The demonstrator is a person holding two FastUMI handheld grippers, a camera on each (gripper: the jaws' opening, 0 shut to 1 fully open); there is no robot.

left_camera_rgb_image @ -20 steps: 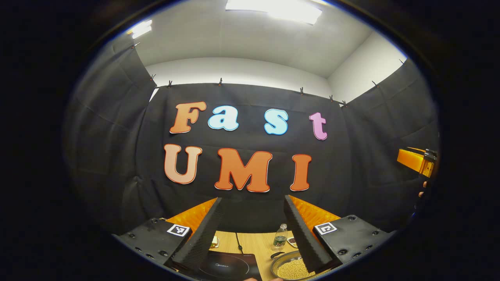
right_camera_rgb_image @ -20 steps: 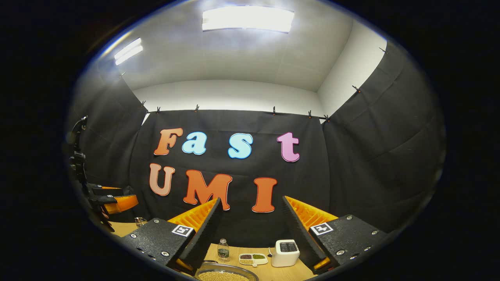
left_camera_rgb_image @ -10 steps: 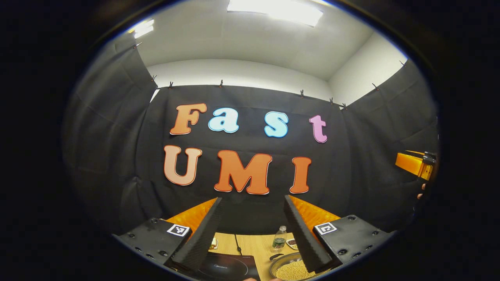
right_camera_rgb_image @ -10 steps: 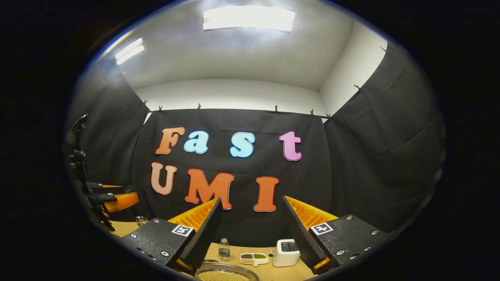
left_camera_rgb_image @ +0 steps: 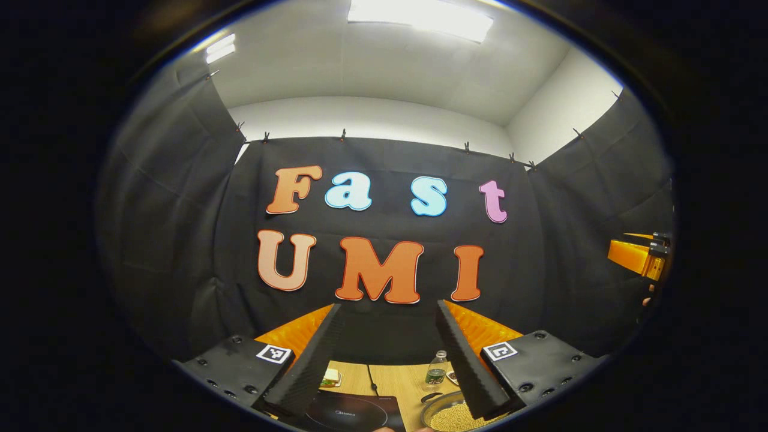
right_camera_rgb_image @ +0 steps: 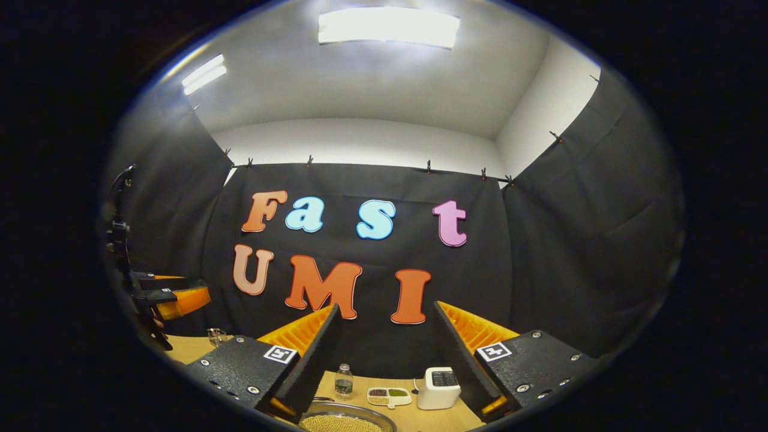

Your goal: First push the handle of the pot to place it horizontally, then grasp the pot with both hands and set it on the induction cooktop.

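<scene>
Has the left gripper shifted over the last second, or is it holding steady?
Yes. In the left gripper view the bottle and pot slid right between its fingers, so the left gripper swung slightly left.

— What stands on the tabletop (right_camera_rgb_image: pixel 414 417) at the back?
— A small clear water bottle (right_camera_rgb_image: pixel 343 381), upright, with a dark label and a pale cap. To its right lies a little white divided dish (right_camera_rgb_image: pixel 389 396) holding dark and green grains, and just beside that a white toaster (right_camera_rgb_image: pixel 438 388), its slots facing up.
— And farther left?
— A clear drinking glass (right_camera_rgb_image: pixel 215 337) near the wooden edge, well apart from the bottle.
— From the other side?
— The same bottle (left_camera_rgb_image: pixel 435 371), a thin black cable (left_camera_rgb_image: pixel 372 381) running across the wood, and a small plate (left_camera_rgb_image: pixel 330 377) with something layered on it — too small to tell what.
</scene>
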